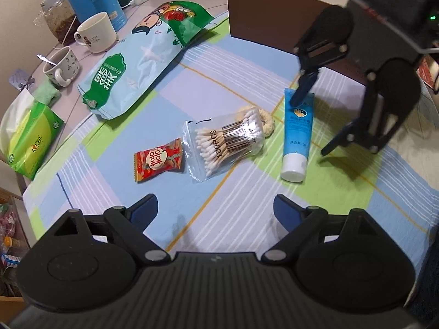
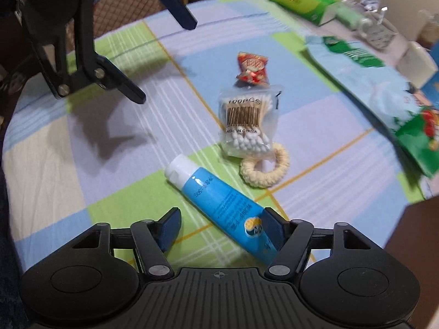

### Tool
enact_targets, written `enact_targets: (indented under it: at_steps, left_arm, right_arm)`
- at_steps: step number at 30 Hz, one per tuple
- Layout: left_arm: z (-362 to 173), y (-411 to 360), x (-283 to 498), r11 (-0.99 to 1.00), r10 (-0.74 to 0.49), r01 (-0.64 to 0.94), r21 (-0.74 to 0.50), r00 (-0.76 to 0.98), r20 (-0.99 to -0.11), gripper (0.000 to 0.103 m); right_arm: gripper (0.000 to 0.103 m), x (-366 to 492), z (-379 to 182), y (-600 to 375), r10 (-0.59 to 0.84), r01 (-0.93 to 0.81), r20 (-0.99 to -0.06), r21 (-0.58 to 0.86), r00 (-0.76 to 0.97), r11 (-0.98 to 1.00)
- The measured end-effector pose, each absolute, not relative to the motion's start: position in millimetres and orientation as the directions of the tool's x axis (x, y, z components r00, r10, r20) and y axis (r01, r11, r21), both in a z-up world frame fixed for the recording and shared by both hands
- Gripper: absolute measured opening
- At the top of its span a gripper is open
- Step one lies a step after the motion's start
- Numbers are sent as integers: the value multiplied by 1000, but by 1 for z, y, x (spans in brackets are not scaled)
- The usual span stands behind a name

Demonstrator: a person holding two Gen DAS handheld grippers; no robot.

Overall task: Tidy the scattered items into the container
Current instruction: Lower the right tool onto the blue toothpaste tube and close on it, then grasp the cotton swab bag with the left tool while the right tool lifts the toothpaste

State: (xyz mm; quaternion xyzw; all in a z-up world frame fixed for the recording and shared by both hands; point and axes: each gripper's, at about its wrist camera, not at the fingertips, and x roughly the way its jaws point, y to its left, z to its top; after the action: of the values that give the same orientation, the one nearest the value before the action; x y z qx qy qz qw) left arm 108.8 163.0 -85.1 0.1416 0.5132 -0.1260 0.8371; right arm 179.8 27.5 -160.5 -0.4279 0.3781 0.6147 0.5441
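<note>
The right gripper (image 2: 221, 226) is spread wide, one finger at the crimped end of the blue tube (image 2: 219, 196), which lies flat on the checked cloth (image 2: 123, 192). Just beyond it lie the cream ring (image 2: 266, 170), the cotton swab bag (image 2: 248, 120) overlapping that ring, and the red snack packet (image 2: 252, 68). The left gripper (image 1: 216, 211) hovers spread and empty. The brown container (image 1: 263, 19) stands farthest, at the cloth's edge.

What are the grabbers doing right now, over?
Both open: left gripper hovering, right gripper around blue tube's tail. Swabs, candy, ring still out. Nothing blocking.
</note>
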Motion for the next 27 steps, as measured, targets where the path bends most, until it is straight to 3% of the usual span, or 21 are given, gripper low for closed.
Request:
enact_targets:
  at_steps: [5, 9, 12, 20, 21, 22, 27]
  left_arm:
    - [-90, 171, 109, 930, -90, 358, 79, 432, -897, 87]
    - [-92, 177, 107, 933, -109, 356, 57, 430, -896, 84]
    - [-93, 182, 107, 938, -109, 342, 50, 433, -895, 84]
    - [-93, 177, 111, 916, -112, 393, 79, 441, -891, 83]
    - [-93, 176, 111, 912, -112, 401, 84, 442, -890, 83]
    - [-92, 175, 112, 908, -113, 410, 89, 443, -890, 83]
    - [-95, 162, 116, 851, -126, 508, 133, 444, -887, 81]
  right_arm:
    - [68, 187, -173, 37, 322, -991, -944, 21, -64, -135]
    - [51, 183, -170, 40, 262, -998, -964, 19, -35, -63]
    - [44, 169, -168, 35, 222, -999, -974, 21, -30, -43]
    - [44, 160, -167, 21, 374, -993, -927, 27, 18, 116]
    - [42, 159, -167, 20, 387, -990, -922, 28, 27, 135]
    - [34, 159, -166, 18, 392, -987, -919, 30, 35, 159]
    - [32, 149, -161, 6, 383, -968, -923, 66, 32, 241]
